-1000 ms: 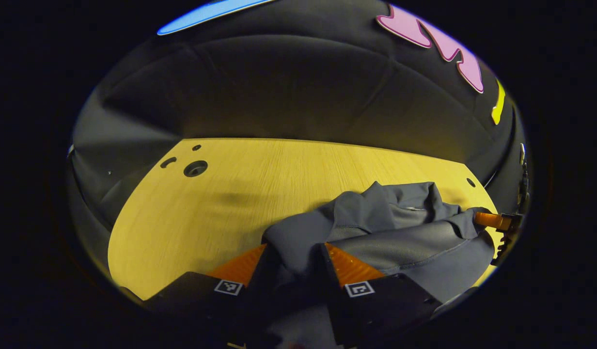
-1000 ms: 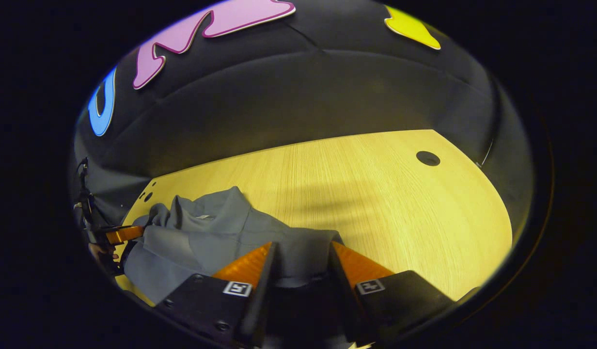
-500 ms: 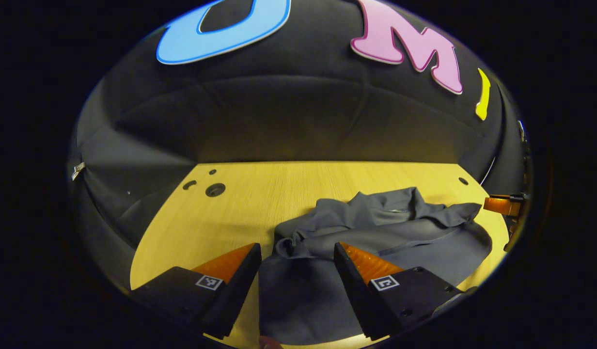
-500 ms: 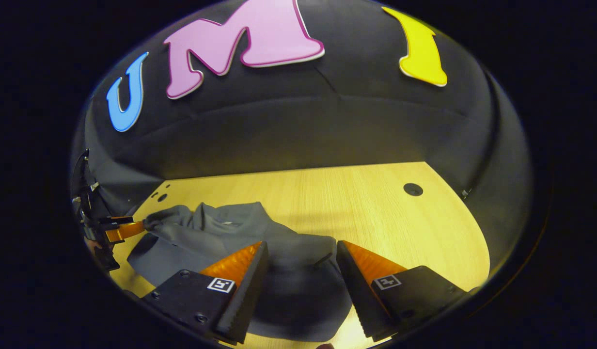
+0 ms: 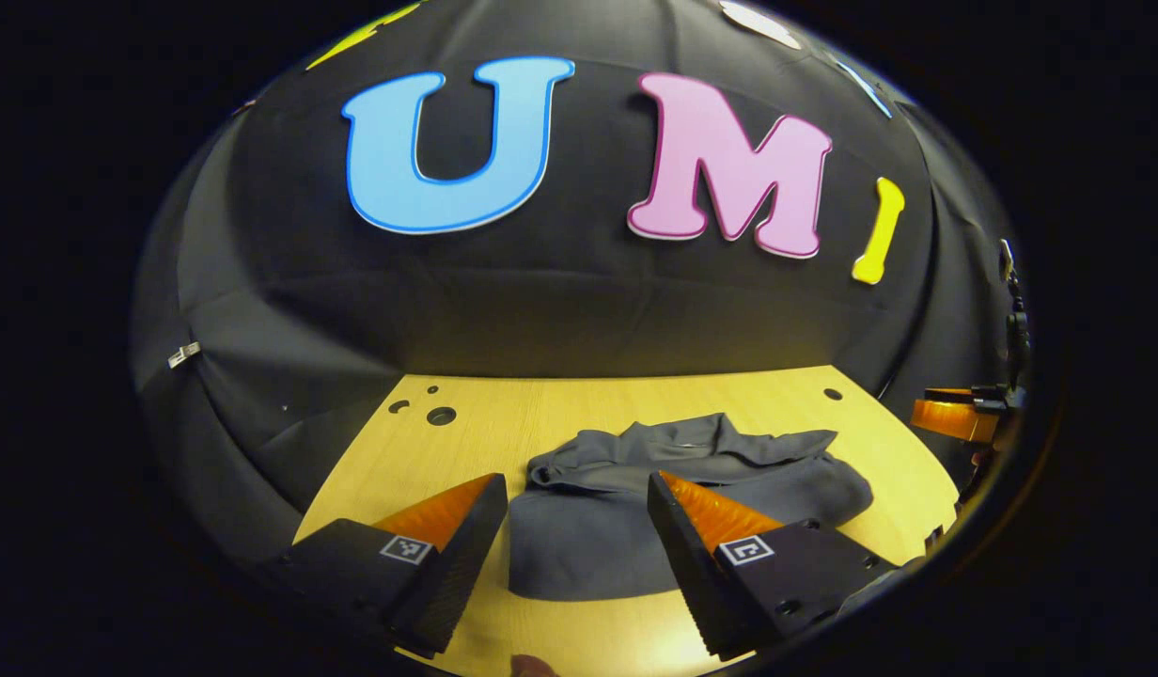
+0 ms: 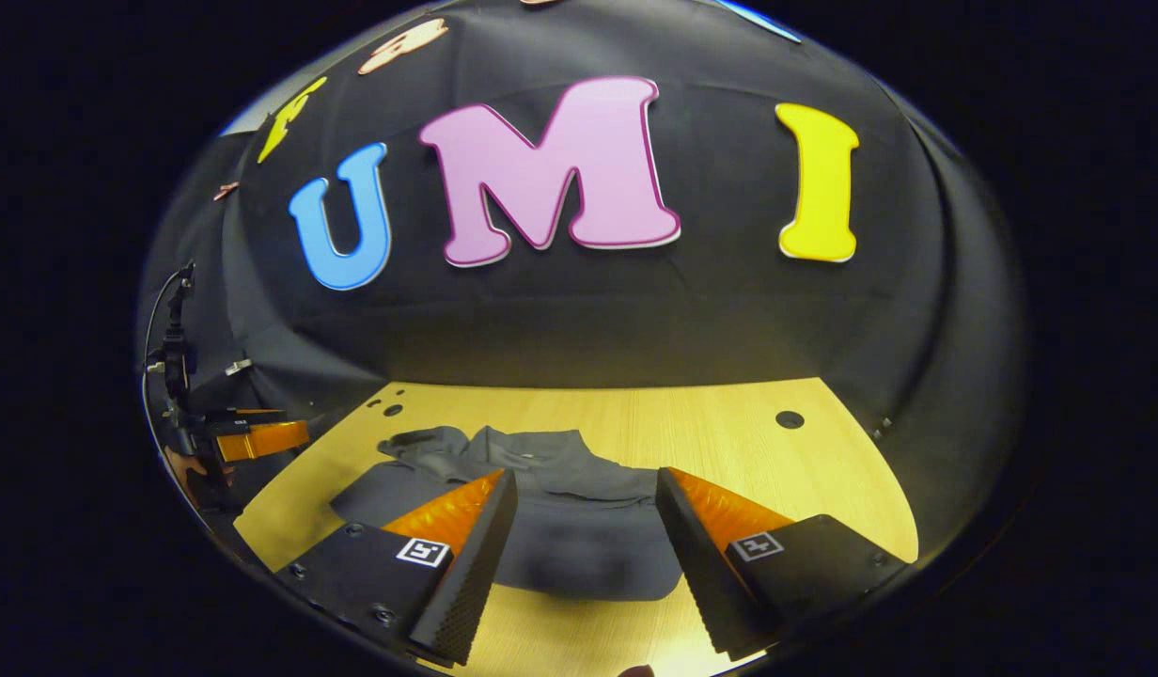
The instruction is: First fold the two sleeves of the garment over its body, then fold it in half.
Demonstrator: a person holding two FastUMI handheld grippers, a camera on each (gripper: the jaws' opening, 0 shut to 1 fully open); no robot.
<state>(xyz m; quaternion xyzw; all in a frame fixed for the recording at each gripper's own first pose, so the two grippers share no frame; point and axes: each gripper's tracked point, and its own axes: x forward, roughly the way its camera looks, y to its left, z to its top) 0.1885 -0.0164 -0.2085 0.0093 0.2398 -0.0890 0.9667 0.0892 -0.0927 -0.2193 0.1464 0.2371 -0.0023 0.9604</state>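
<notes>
Garment (image 5: 673,508) fabric is no longer clamped by either claw: a second ago cloth was pinched between the fingers of both, and now both sets of jaws are seen apart and raised clear of it. The left gripper (image 5: 574,527) and the right gripper (image 6: 579,527) are held above the near edge of the bench (image 5: 504,423), with nothing between their fingers. The grey garment is left lying as a compact bundle near the middle of the bench, towards its near edge, with the collar end turned to the far edge and a smooth folded layer nearest the grippers. In the right gripper view the left gripper is also seen off the bench's left edge. From this release the half-fold is judged laid down and the task essentially finished; some rumpling is visible at the collar.
</notes>
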